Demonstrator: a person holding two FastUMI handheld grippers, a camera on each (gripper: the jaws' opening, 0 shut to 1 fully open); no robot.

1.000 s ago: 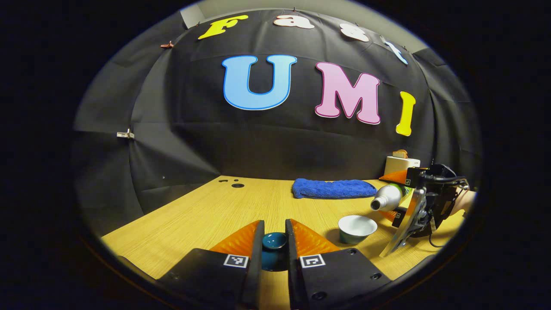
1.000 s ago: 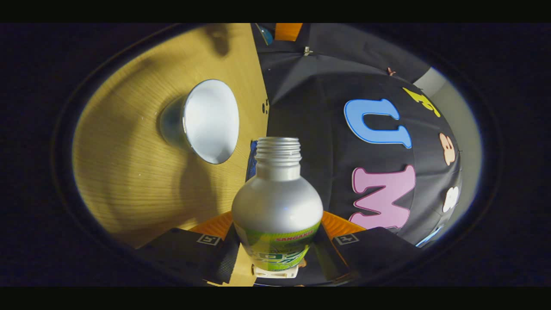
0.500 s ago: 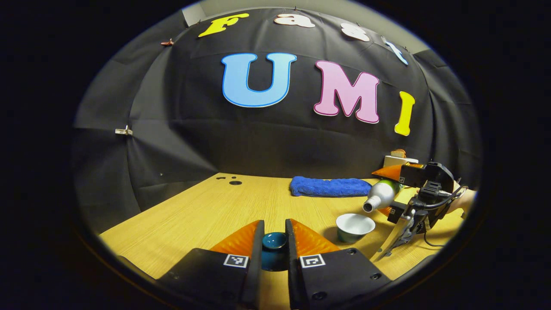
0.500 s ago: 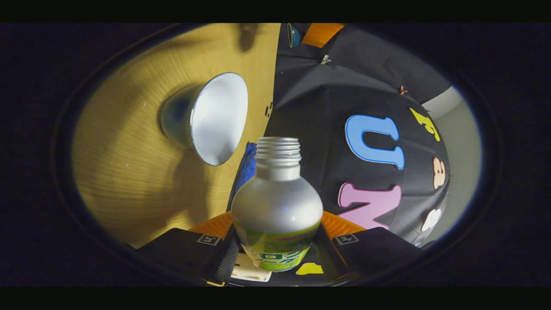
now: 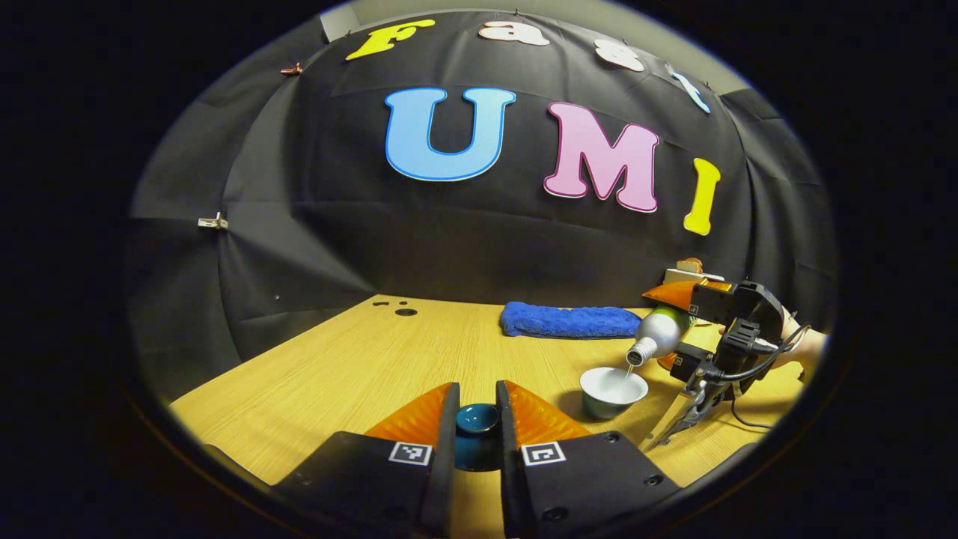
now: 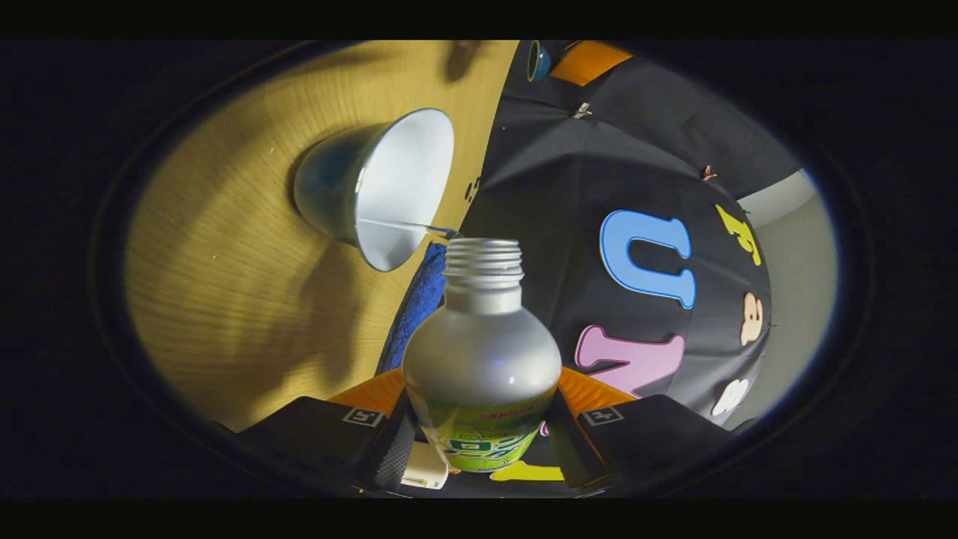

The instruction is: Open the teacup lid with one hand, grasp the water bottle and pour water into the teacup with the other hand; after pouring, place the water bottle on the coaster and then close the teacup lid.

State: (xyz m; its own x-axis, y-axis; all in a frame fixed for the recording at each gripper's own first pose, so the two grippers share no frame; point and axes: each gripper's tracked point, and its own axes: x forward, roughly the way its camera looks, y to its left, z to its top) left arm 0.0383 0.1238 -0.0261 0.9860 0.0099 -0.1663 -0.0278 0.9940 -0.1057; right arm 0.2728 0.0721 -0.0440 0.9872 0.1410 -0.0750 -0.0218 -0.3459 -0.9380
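Water is pouring: the right gripper (image 6: 483, 419) has its fingers clamped on the body of the water bottle (image 6: 483, 352), which is tipped so its open neck hangs just above the near rim of the teacup (image 5: 614, 391), and a thin stream runs from the mouth into the white inside of the cup. The teacup stands uncovered on the bench (image 5: 359, 374), near a blue towel (image 5: 569, 322) at the back. The left gripper (image 5: 477, 430) sits well apart from the cup, its fingers closed narrow on the dark blue lid (image 5: 477, 421), held low over the bench. To do this step well, the tilt should probably stay shallow so the stream stays thin and lands inside the rim rather than on the wood; the neck should stay over the cup, not touching it. The lid hand likely does best by holding level and clear until the bottle is upright. The coaster cannot be made out with certainty.
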